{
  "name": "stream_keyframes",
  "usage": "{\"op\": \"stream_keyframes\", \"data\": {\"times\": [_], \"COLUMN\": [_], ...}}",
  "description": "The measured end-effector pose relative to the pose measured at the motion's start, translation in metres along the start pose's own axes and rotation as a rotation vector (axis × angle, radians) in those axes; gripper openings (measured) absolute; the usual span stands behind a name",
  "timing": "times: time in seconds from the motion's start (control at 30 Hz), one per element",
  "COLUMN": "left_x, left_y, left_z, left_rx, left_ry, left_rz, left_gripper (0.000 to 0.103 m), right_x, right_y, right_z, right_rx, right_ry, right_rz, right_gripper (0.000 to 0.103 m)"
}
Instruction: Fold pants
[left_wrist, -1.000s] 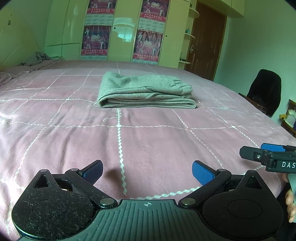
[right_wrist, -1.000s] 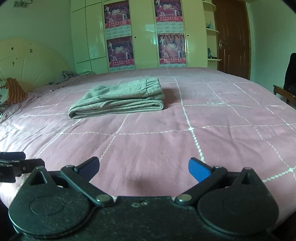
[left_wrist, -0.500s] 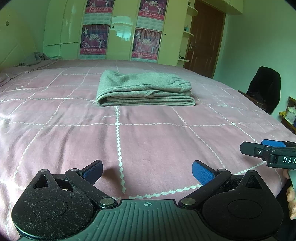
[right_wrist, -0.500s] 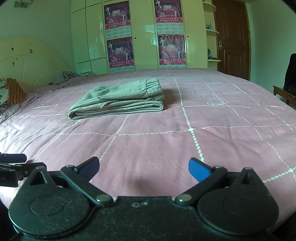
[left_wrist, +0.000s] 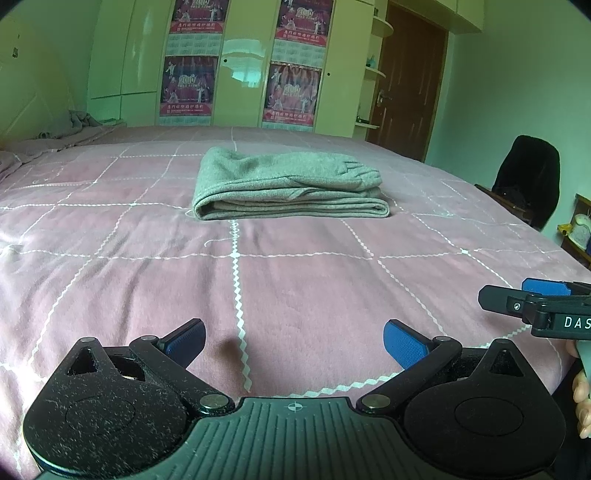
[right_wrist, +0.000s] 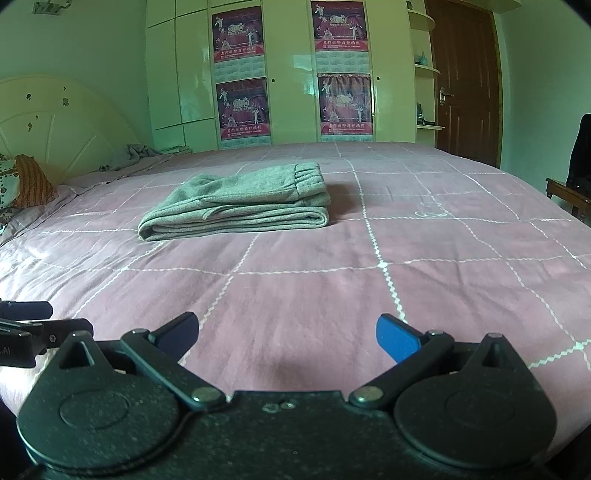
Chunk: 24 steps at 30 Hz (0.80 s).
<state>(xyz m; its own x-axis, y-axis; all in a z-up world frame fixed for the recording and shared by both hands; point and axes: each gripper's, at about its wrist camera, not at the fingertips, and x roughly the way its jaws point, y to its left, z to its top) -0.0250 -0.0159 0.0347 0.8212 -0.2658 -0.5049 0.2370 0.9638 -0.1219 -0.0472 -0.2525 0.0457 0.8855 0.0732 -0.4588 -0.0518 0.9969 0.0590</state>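
The left gripper (left_wrist: 294, 341) hangs low over the near edge of the bed, its blue-padded fingers (left_wrist: 400, 345) spread wide with nothing between them. The right gripper (right_wrist: 287, 334) sits level beside it, jaws likewise splayed apart and empty; its tip shows at the right edge of the left wrist view, with a bit of the person's hand (left_wrist: 580, 387) below it. Both stay well apart from the pants (left_wrist: 288, 184), which lie folded into a compact grey stack in the middle of the bed (left_wrist: 295, 280), elastic waistband on top toward the right. The bed wears a pink cover crossed by white zigzag lines. Beyond it stand a pale wardrobe with posters (right_wrist: 242, 105) and a brown door (right_wrist: 465, 81). A dark chair (left_wrist: 526, 181) stands to the right.
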Motion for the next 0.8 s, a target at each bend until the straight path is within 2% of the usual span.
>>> {"op": "stream_keyframes", "data": {"times": [0.8], "left_x": [-0.0043], "left_y": [0.0006], "left_z": [0.0024], "left_rx": [0.0], "left_ry": [-0.022], "left_rz": [0.009], "left_gripper": [0.102], "right_x": [0.0], "right_y": [0.0008], "right_z": [-0.0001], "right_rx": [-0.004], "right_ry": [0.001], "right_rz": [0.001], "right_gripper": [0.103]}}
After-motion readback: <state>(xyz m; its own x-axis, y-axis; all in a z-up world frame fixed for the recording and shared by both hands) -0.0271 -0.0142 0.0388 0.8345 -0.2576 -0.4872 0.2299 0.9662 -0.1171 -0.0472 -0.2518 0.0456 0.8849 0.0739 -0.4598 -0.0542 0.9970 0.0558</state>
